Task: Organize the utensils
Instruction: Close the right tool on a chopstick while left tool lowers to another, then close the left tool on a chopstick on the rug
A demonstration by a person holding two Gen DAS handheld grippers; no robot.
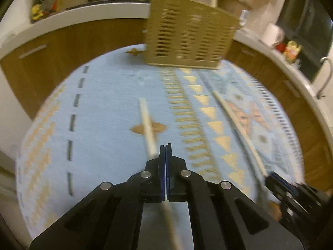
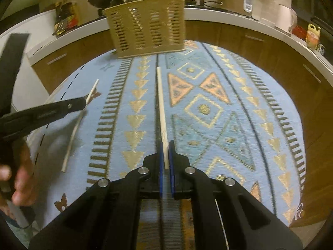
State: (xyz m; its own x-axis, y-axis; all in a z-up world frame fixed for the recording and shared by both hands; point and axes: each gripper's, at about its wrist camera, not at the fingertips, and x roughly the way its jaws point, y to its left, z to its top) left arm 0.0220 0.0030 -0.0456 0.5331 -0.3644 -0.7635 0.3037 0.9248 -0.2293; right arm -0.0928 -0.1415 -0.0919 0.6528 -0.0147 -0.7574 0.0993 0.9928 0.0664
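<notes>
The left gripper (image 1: 165, 145) has its jaws closed flat on a pale chopstick (image 1: 148, 126), which projects forward over the blue patterned tablecloth (image 1: 104, 108). The right gripper (image 2: 165, 143) has its jaws clamped narrowly on a second chopstick (image 2: 160, 104), aimed straight at the slotted beige utensil holder (image 2: 148, 28). The holder stands upright at the table's far edge, sticks protruding from its top.

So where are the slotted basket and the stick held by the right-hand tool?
slotted basket (image 2: 147, 27), right wrist view, front wall.
chopstick (image 2: 161, 108), right wrist view, mid-shaft ahead of the closed jaws.
</notes>
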